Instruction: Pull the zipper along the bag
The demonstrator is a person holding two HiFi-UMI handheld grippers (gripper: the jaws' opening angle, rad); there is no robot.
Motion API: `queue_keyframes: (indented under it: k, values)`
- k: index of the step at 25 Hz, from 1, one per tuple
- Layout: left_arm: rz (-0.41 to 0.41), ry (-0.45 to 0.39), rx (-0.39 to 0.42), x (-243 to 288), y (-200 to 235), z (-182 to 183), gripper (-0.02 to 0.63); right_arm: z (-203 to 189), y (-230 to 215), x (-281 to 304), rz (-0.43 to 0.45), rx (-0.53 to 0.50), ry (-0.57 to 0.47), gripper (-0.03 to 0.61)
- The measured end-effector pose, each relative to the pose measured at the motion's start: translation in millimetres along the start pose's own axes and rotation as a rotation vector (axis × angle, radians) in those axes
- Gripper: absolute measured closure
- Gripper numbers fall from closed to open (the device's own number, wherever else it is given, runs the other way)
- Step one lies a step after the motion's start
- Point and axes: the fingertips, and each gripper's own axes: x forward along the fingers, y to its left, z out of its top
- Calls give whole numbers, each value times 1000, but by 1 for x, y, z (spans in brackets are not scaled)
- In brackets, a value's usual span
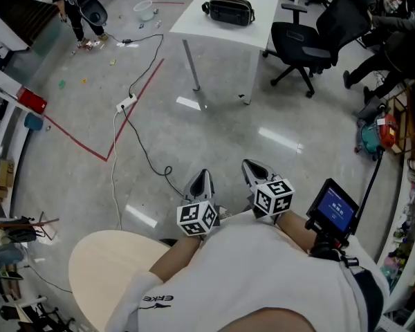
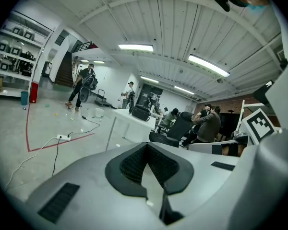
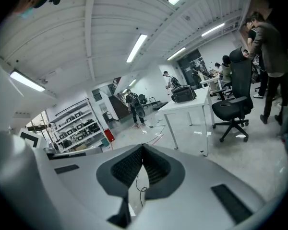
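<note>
A: At twelve o'clock in the head view, what is sitting on the white worktop (image 1: 214, 30)?

B: The bag (image 1: 228, 9) is resting there, well apart from both tongs. It is looking black, low and rounded, longer than tall; its zipper is showing too small to make out.

A: And how are the tongs standing?

B: The left tongs (image 1: 200, 180) are hovering at six o'clock, close to the person's chest, jaws pressing together at the tips with nothing between them. The right tongs (image 1: 254, 166), just beside them toward five o'clock, are sitting closed too, gripping nothing. Both are pointing toward the worktop. A black office chair (image 1: 301, 43) is standing at the worktop's three o'clock.
</note>
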Motion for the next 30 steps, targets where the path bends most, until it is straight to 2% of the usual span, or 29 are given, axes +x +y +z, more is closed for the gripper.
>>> queue_keyframes:
  k: [5,10,24,30]
  values:
    - [3,-15,-18,-2,14,7,611,1,11,10,-17,-18,-5,575]
    - [-10,-20,-15,17,15,19,611,21,-3,18,-59,-25,-46,575]
    - [-151,34,73,159,-49,45,611,88,-122,34,-169,52,-132,575]
    - [-197,42,115,200,-76,45,611,96,-163,32,-208,78,-156,575]
